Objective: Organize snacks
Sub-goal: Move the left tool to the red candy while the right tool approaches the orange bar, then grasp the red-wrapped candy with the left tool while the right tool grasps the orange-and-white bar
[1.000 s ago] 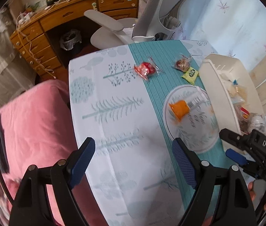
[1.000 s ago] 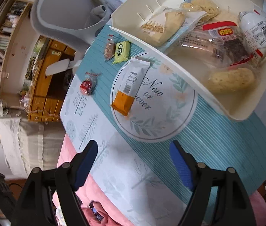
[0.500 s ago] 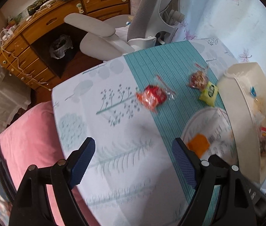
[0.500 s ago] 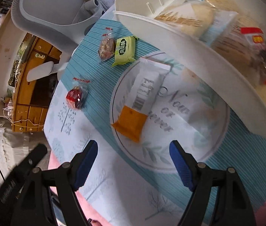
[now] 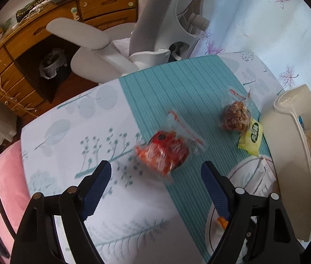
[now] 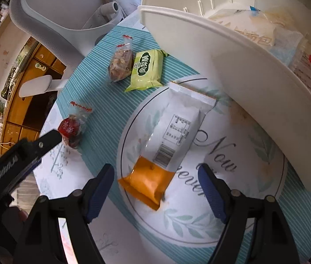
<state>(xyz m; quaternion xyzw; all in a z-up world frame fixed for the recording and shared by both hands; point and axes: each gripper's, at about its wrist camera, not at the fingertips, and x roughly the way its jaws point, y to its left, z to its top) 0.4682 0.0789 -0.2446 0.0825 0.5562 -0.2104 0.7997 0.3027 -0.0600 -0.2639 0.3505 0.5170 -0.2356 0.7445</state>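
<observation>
Behind the table (image 5: 71, 145) stands a chair (image 5: 102, 44); both grippers' jaws spread, empty, white basket (image 6: 232, 66) alongside.

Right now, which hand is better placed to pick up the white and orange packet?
Right. The right tongs stand open directly over the orange end of the white and orange packet. The left tongs are open over the red snack instead.

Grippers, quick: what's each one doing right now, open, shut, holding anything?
Left gripper: open, empty, above the red snack.
Right gripper: open, empty, above the white-and-orange packet.
</observation>
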